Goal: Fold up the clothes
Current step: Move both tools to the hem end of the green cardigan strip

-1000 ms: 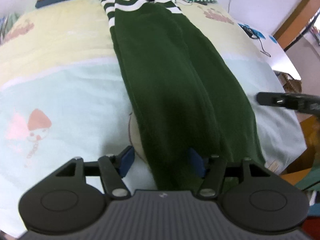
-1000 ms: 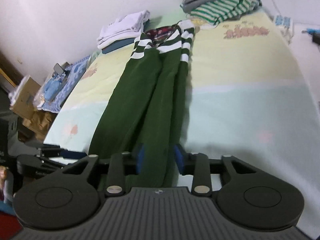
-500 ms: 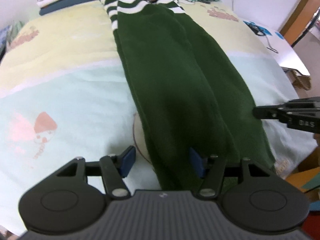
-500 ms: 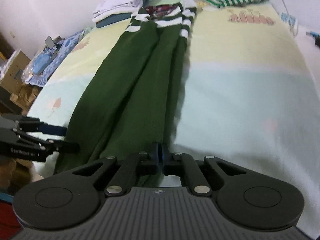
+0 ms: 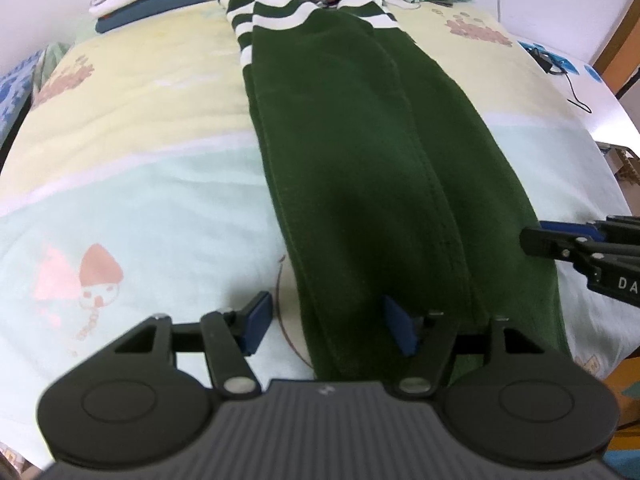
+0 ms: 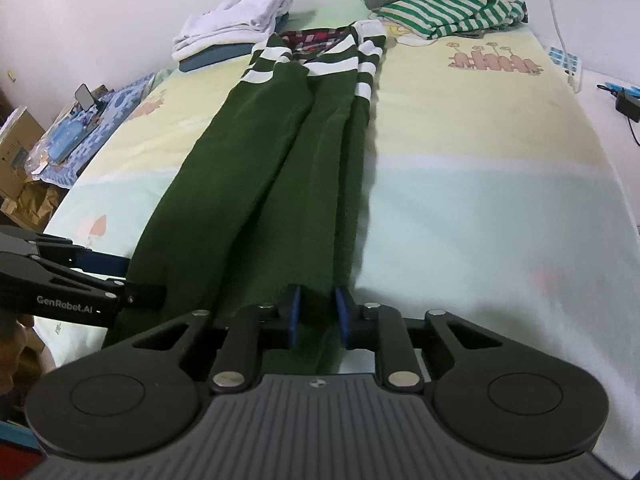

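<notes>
Green garment, folded lengthwise into a narrow strip, lies flat on the bed. Its long axis runs straight away from both claws, with the white-striped end at the far side near the stacked folded clothes and the plain hem at the near edge. Left claw stands over the strip's near-left corner: its jaws are apart and opening, one pad on bare sheet and the other on the cloth, so the left edge lies between them ungripped. Right claw sits at the near-right corner, its jaws only narrowly apart and opening, with a bunched ridge of green fabric between the pads; whether they still press on it cannot be told. Both claws are about equally near the hem, one at each corner. Judged from this layout, the coming fold would carry the near hem forward along the long axis toward the striped end.
</notes>
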{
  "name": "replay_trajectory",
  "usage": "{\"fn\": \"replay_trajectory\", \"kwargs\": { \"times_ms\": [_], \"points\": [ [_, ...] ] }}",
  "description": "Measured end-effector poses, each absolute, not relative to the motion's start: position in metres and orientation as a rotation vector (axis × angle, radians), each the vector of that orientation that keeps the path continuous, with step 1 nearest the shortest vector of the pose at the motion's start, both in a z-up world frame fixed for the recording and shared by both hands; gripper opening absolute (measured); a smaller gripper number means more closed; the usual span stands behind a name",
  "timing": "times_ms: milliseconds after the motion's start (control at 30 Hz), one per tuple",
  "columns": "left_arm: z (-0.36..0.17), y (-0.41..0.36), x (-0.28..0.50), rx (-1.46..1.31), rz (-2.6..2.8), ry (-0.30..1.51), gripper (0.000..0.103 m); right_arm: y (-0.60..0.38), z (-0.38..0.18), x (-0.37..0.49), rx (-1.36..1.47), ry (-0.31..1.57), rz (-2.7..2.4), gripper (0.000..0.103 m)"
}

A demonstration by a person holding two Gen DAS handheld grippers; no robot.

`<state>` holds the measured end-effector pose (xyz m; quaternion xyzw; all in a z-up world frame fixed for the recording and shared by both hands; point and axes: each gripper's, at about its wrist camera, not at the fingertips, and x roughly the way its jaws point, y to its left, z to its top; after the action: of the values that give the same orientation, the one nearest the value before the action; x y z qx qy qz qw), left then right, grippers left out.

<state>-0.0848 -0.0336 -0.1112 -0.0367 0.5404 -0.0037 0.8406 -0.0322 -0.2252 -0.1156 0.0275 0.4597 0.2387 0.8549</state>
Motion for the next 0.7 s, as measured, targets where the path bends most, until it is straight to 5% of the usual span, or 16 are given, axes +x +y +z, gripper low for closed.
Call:
{"fn": "replay_trajectory", "kwargs": {
  "times_ms": [700],
  "points": [
    [-0.113,-0.039,-0.085,-0.040,0.075,1.130,0.083,-0.243,-0.117,-0.059,0.143,1.067,0.516,0.033]
  ]
}}
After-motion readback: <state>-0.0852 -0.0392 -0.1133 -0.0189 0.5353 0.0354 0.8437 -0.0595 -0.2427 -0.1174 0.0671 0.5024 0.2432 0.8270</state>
